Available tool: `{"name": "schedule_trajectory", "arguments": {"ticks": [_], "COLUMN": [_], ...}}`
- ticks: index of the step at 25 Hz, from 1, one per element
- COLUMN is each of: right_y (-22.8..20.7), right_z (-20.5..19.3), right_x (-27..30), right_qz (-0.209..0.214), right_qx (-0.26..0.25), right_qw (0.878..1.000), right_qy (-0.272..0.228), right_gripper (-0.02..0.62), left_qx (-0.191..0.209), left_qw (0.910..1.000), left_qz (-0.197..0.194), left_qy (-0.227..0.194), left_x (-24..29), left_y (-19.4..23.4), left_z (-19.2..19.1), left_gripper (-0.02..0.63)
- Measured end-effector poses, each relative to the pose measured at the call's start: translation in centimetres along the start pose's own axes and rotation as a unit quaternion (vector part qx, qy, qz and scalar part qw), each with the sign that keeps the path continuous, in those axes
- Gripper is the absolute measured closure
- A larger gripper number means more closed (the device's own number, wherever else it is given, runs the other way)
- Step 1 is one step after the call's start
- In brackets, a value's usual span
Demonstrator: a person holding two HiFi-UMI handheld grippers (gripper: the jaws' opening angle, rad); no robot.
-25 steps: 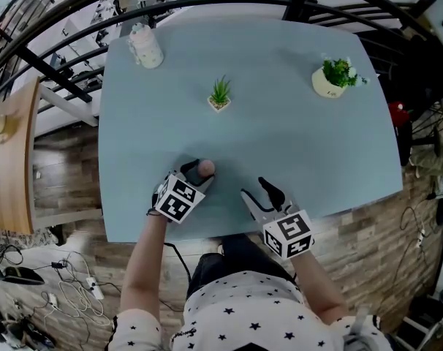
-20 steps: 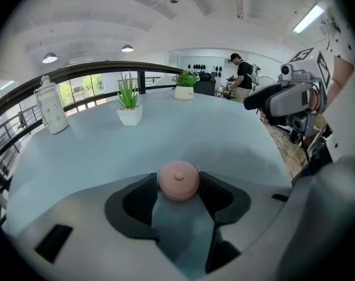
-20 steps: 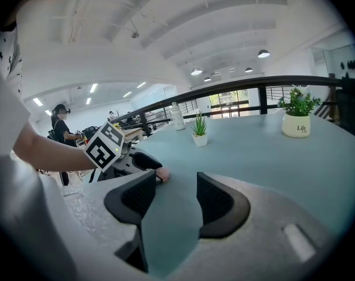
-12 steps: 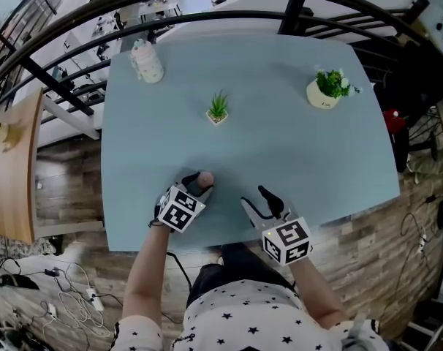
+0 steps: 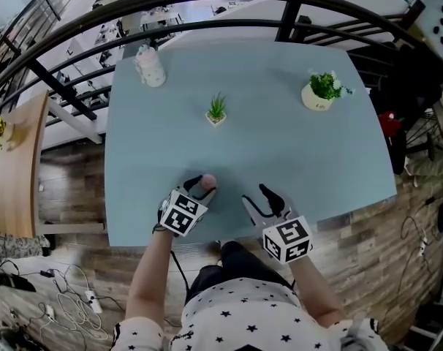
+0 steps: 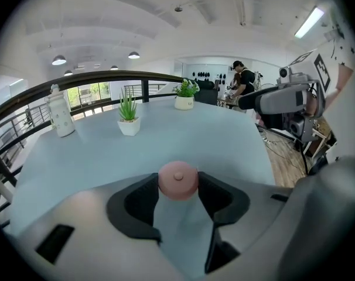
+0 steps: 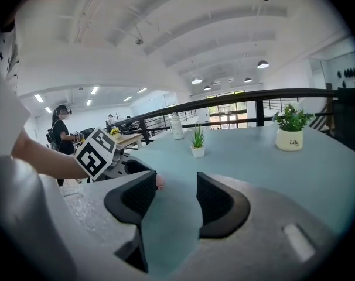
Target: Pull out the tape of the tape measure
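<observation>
Where railing (image 5: 289, 22) rims the desk (image 5: 280, 145), my left hand-held gripper (image 5: 199, 187) just closed on the tape measure (image 6: 178, 180); right hand-held gripper (image 7: 176, 195) released; only gripper views show ceiling (image 7: 212, 45).

Pink tape measure (image 5: 207, 182), pale blue table (image 5: 280, 159), white shirt (image 5: 243, 313) with black stars.

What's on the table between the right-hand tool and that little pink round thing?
Nothing. The head view shows only bare blue tabletop between the right gripper and the pink tape measure.
</observation>
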State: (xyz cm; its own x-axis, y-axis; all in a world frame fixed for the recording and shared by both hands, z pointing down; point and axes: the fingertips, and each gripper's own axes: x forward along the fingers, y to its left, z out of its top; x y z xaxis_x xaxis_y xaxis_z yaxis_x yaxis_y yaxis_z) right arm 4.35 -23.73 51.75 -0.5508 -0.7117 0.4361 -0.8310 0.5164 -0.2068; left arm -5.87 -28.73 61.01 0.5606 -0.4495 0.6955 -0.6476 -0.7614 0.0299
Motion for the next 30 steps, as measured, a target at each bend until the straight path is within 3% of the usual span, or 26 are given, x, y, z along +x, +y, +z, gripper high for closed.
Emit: {"name": "schedule_trajectory", "arguments": {"ticks": [7, 30], "right_y": [1.6, 9.0], "right_z": [0.7, 1.4], "right_x": [-1.3, -6.1], "right_qz": [0.011, 0.069], "right_qx": [-0.031, -0.178], "right_qw": [0.999, 0.981], "right_qy": [-0.01, -0.019], "right_gripper": [0.393, 0.408], "left_qx": [-0.031, -0.003], "left_qw": [0.9989, 0.9909], "left_qz": [0.001, -0.003], "left_qy": [-0.034, -0.135], "left_x": [-3.1, -13.6], "left_y": [-2.1, -9.5], "left_z": [1.4, 5.9], "left_gripper": [0.396, 0.396]}}
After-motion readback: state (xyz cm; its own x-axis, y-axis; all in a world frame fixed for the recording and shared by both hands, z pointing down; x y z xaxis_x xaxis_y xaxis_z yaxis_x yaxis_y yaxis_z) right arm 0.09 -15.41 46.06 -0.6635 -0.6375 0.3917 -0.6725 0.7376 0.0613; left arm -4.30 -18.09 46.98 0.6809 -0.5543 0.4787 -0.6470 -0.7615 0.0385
